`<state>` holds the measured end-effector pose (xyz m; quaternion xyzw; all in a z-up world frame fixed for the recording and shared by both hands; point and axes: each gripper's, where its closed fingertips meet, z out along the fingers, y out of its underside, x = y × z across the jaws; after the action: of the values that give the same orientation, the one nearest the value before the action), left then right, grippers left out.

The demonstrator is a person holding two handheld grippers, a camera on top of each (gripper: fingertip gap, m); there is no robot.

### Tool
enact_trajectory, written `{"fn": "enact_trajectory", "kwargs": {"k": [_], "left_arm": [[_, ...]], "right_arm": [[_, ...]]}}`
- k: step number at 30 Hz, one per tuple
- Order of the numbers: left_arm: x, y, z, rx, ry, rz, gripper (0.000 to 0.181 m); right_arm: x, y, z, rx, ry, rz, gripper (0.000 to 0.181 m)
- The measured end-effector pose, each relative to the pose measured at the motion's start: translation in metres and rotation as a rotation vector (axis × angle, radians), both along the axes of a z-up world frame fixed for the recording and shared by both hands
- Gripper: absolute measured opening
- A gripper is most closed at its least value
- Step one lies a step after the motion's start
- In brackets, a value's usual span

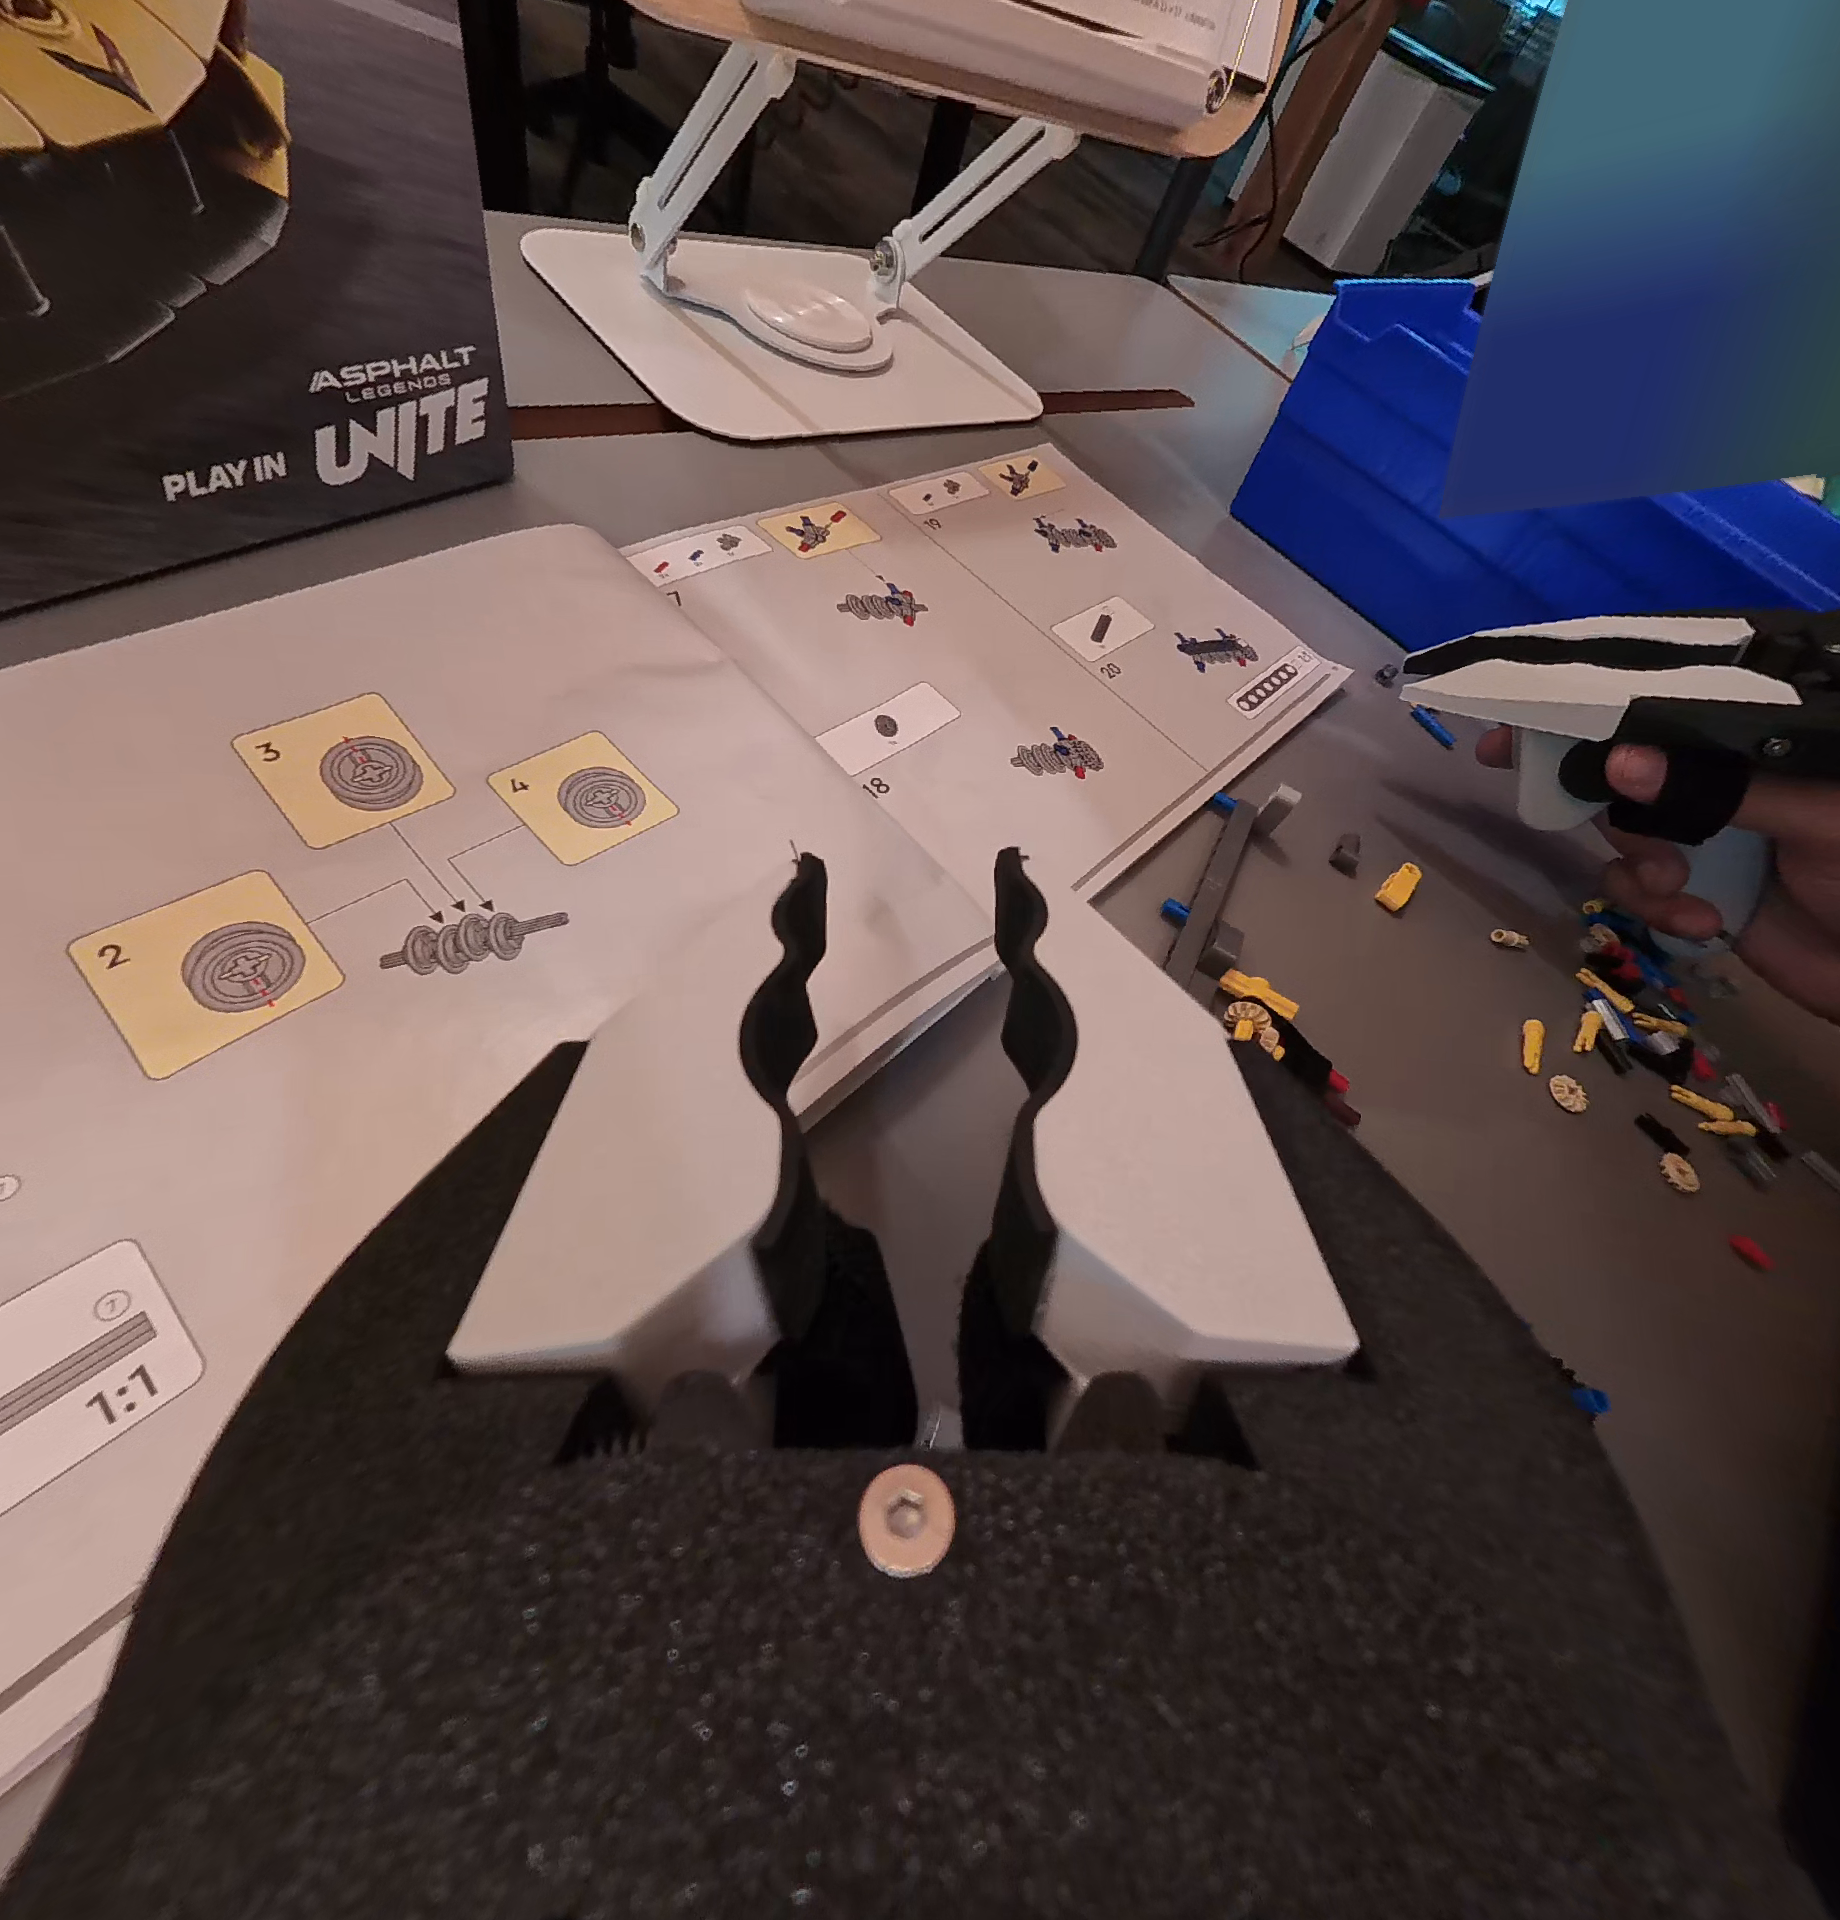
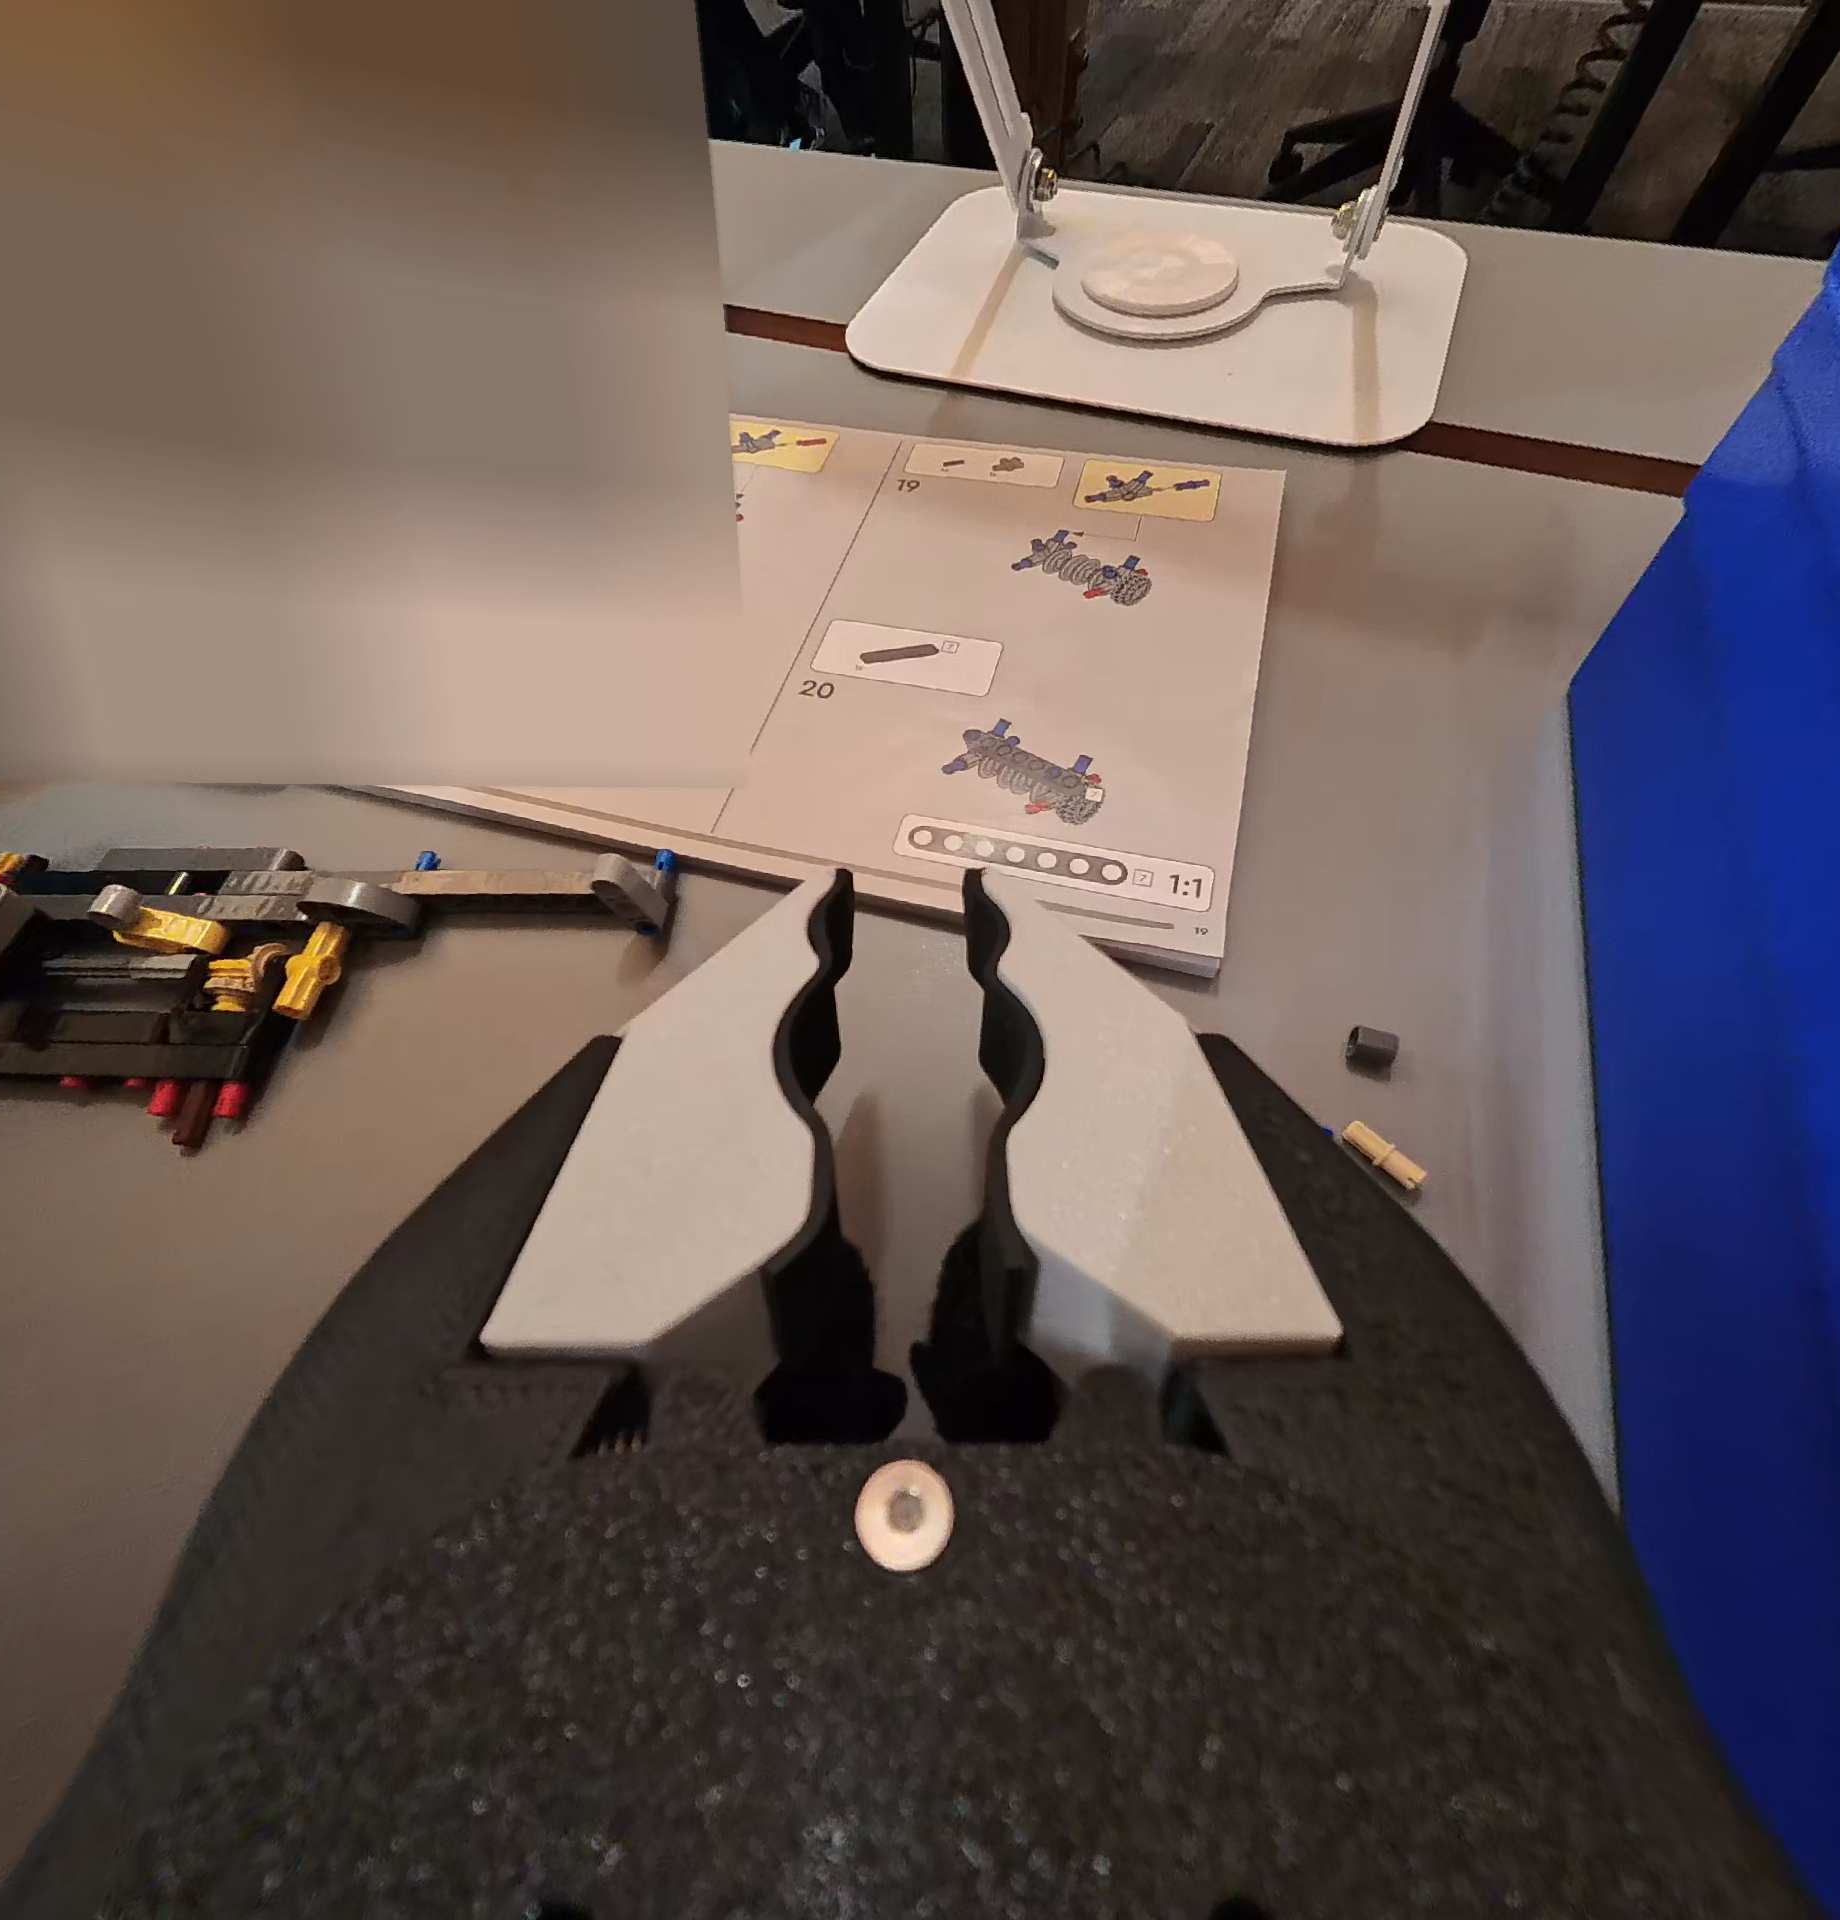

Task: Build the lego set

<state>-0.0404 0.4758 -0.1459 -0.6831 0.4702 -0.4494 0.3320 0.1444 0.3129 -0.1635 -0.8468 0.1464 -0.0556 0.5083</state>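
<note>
My left gripper [image 1: 911, 862] is open and empty, held above the open instruction booklet [image 1: 542, 790]. My right gripper [image 2: 905, 883] is open and empty above the grey table, at the booklet's [image 2: 1051, 665] near corner. It also shows in the left wrist view [image 1: 1415, 670] at the right, in a person's hand. A partly built grey, black and yellow Lego assembly [image 2: 199, 935] lies to the left of my right gripper. In the left wrist view a grey beam of it [image 1: 1222, 883] lies beside the booklet. Several loose small pieces [image 1: 1643, 1039] are scattered on the table at the right.
The set's dark box [image 1: 220, 312] stands at the back left. A white stand [image 1: 781, 322] sits behind the booklet and also shows in the right wrist view [image 2: 1155, 301]. A blue bin [image 1: 1467, 488] is at the right, close beside my right gripper [image 2: 1747, 935]. A small dark piece [image 2: 1371, 1044] and a tan pin [image 2: 1385, 1153] lie near it. Spacing between my two grippers at the tips: around 25 cm. My right tips are roughly 9 cm from the small dark piece [image 2: 1371, 1044]. Look for it in the left wrist view [image 1: 1390, 671] too.
</note>
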Motion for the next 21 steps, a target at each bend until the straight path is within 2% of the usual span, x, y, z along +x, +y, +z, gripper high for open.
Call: {"fn": "enact_trajectory", "kwargs": {"k": [9, 13, 17, 19, 21], "left_arm": [[-0.001, 0.000, 0.006, 0.037, 0.002, 0.004, 0.031], [-0.011, 0.022, 0.025, 0.098, -0.031, 0.089, 0.029], [-0.055, 0.077, 0.052, 0.240, 0.010, 0.285, 0.028], [-0.090, 0.083, 0.059, 0.258, 0.105, 0.282, 0.028], [-0.128, 0.080, 0.055, 0.295, 0.244, 0.244, 0.028]], "right_arm": [[-0.002, 0.001, 0.003, 0.004, -0.013, 0.008, 0.019], [-0.011, 0.005, 0.010, 0.015, -0.035, 0.036, 0.020], [-0.027, 0.008, 0.013, 0.031, -0.058, 0.071, 0.019], [-0.039, 0.010, 0.017, 0.050, -0.078, 0.102, 0.019], [-0.051, 0.013, 0.024, 0.071, -0.109, 0.135, 0.018]]}}
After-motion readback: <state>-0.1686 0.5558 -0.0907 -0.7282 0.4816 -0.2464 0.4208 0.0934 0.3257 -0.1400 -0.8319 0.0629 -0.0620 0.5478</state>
